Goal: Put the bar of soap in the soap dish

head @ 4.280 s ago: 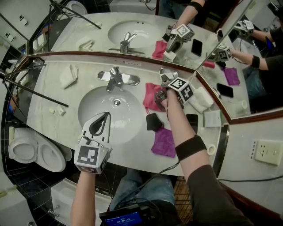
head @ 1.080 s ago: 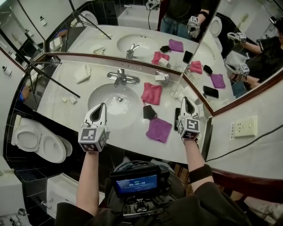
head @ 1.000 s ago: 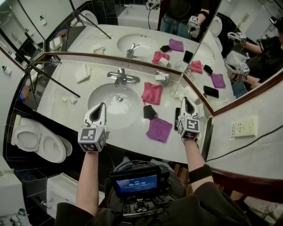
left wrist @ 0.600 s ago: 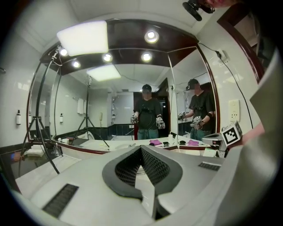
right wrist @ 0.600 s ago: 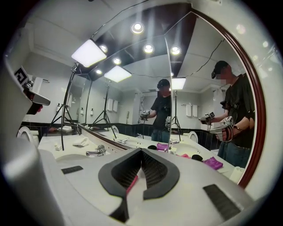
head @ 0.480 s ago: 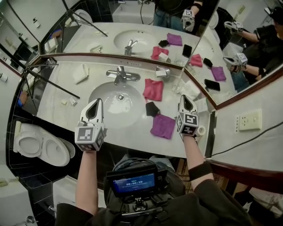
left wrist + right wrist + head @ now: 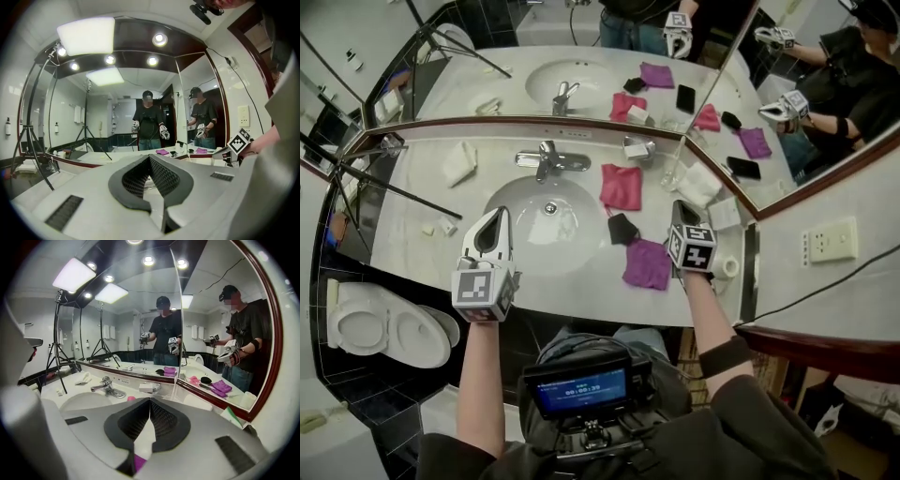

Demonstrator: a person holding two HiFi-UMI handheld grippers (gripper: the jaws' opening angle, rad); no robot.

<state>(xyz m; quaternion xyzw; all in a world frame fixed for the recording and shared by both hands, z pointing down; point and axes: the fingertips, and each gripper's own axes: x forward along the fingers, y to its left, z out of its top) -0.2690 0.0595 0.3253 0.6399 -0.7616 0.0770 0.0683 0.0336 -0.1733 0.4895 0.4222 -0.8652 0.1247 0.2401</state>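
Hovering near the counter's front edge, left gripper [image 7: 499, 216] sits over sink basin [image 7: 555, 242], jaws pressed together, nothing in them; right gripper [image 7: 678, 206] is just right of purple cloth [image 7: 648, 263], jaws likewise clenched and empty. Small black object [image 7: 622, 228] and pink cloth [image 7: 621, 186] lie further in. Bar of soap [image 7: 635, 149] lies in the soap dish [image 7: 651, 146] at the counter's back by the mirror, right of faucet [image 7: 548, 159], well apart from both grippers, ahead-left of the right one
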